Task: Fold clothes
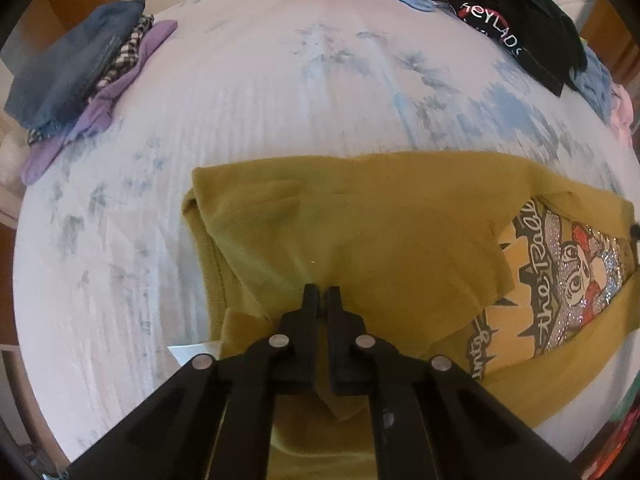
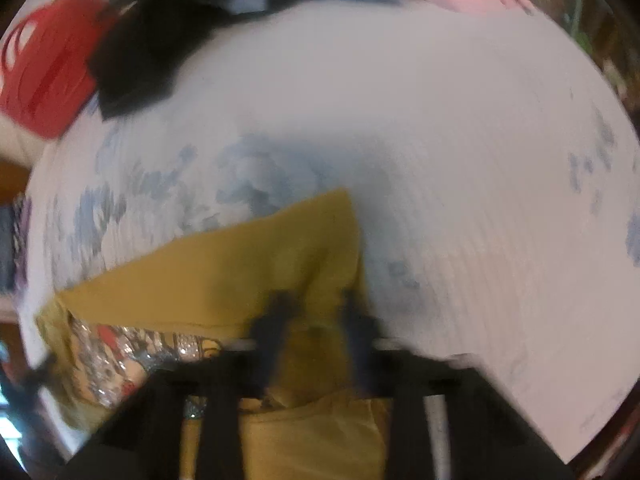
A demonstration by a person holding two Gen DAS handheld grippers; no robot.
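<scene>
Bedsheet (image 1: 248, 92) – mustard shirt (image 1: 360, 232) lying crosswise

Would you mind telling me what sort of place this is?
Probably a bedroom: a patterned bedsheet covers a wide soft surface, with a clothes pile at one edge, a black shirt at another, and a mustard shirt mid-fold.

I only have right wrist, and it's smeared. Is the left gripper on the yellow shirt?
Observer: Yes. The left gripper is almost closed, and a fold of the yellow shirt appears to be pinched between its fingers.
Operator: Shirt folded at all?
Observer: Partly. A plain flap lies across the front and hides about half of the print.
Operator: Any pile of clothes nearby?
Observer: A stack of clothes, blue on top, lies at the far left of the sheet.
</scene>
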